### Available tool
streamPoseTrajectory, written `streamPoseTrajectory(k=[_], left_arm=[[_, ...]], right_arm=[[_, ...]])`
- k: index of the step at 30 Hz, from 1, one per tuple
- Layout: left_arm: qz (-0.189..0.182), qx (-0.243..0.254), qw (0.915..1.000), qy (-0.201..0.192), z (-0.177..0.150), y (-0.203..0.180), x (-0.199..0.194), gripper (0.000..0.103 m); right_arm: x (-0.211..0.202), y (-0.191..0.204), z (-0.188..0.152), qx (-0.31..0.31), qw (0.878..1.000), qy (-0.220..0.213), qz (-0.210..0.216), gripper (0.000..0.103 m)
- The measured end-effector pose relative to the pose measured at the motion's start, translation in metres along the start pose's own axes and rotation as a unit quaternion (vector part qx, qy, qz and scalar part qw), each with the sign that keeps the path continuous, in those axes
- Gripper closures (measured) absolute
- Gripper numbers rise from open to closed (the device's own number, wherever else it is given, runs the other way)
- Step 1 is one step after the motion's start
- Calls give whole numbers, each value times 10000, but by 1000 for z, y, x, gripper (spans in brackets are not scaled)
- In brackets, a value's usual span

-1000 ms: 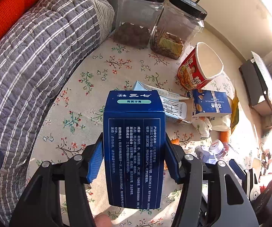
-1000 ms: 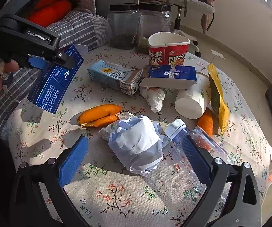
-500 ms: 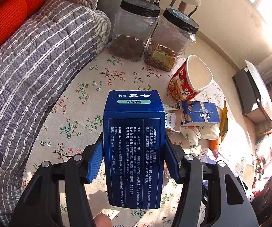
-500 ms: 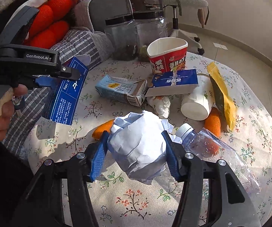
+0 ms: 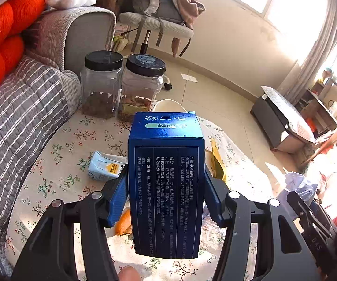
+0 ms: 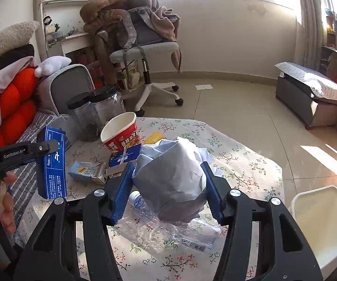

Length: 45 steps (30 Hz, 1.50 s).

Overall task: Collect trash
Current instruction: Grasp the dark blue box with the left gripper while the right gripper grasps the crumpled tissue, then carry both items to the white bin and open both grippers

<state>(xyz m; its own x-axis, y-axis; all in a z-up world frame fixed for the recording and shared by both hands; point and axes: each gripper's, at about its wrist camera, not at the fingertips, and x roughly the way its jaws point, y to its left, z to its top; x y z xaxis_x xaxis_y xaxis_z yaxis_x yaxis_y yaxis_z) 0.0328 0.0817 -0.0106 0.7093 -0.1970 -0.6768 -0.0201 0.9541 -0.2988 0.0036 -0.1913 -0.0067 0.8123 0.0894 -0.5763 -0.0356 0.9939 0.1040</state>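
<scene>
Your left gripper (image 5: pixel 166 194) has its jaws closed on the sides of a blue box (image 5: pixel 166 187), which you hold upright above the tabletop (image 5: pixel 58 164), clear of it. In the right wrist view the same box (image 6: pixel 52 164) hangs at the left, over the tabletop's edge beside the striped sofa cover (image 5: pixel 16 121).

Your right gripper (image 6: pixel 168 187) has its jaws clamped on a paper wad (image 6: pixel 170 178), pale blue and crumpled, lifted off the cloth. Directly below it lies a crushed clear bottle (image 6: pixel 168 229) on its side.

On the tabletop behind sit a red noodle cup (image 6: pixel 121 133), a milk carton (image 6: pixel 88 172) on its side, a small blue packet (image 6: pixel 126 157) and two black-lidded jars (image 5: pixel 121 86). A white bin (image 6: pixel 318 222) stands on the floor off the tabletop's right edge.
</scene>
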Motion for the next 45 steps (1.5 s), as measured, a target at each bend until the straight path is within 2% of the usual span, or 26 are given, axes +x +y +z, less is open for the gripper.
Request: streamPoseTrajectory(k=[3,6,11,12,14,15,16,23,29,35,38,39,40,42,45], left_arm=[[-70,280,9995,-118,-5,-28,-1,46],[-229,483,9985,-123,-12,-55,2,46],[-617,724,9955,42,-24,-105,16,46],[-704,786,9944,85,-28,-117,18,46],[-864,944,9916,168,-33,-142,24,46],[-944,1028,9900,195,-36,-156,26,46],[-1026,1103,9884,216,-38,-168,28,46],[-1677,1391,9742,597,-60,-256,52,46],[-2126,1731,9551,1123,-89,-333,76,46],[-2376,1856,9389,1661,-116,-376,104,45],[-2526,1949,9247,2077,-129,-394,118,43],[-2532,1991,9210,2190,-132,-397,121,35],[-2547,2000,9195,2226,-133,-399,122,27],[-2539,2052,9216,2098,-131,-395,115,22],[-2239,2196,9317,1832,-123,-379,107,20]], right_arm=[[-12,-43,1,438,9970,-125,-619,48],[-18,-89,-4,893,9871,-70,-1325,48],[-10,-154,-18,1439,9637,376,-2219,45],[-6,-165,-21,1590,9588,467,-2307,43],[-9,-185,-29,1903,9486,563,-2465,30],[-15,-192,-32,2052,9426,511,-2584,15],[-20,-195,-33,2170,9373,434,-2694,7],[-52,-228,-31,2272,9079,398,-3500,7],[-83,-258,-34,2748,8890,213,-3657,7],[-101,-281,-40,3167,8708,17,-3761,7],[-104,-286,-43,3205,8650,-24,-3861,7],[-104,-288,-43,3217,8637,-34,-3880,7],[-105,-288,-44,3235,8623,-52,-3895,7],[-105,-287,-44,3218,8603,-89,-3952,7],[-102,-277,-41,3075,8650,-126,-3963,7]])
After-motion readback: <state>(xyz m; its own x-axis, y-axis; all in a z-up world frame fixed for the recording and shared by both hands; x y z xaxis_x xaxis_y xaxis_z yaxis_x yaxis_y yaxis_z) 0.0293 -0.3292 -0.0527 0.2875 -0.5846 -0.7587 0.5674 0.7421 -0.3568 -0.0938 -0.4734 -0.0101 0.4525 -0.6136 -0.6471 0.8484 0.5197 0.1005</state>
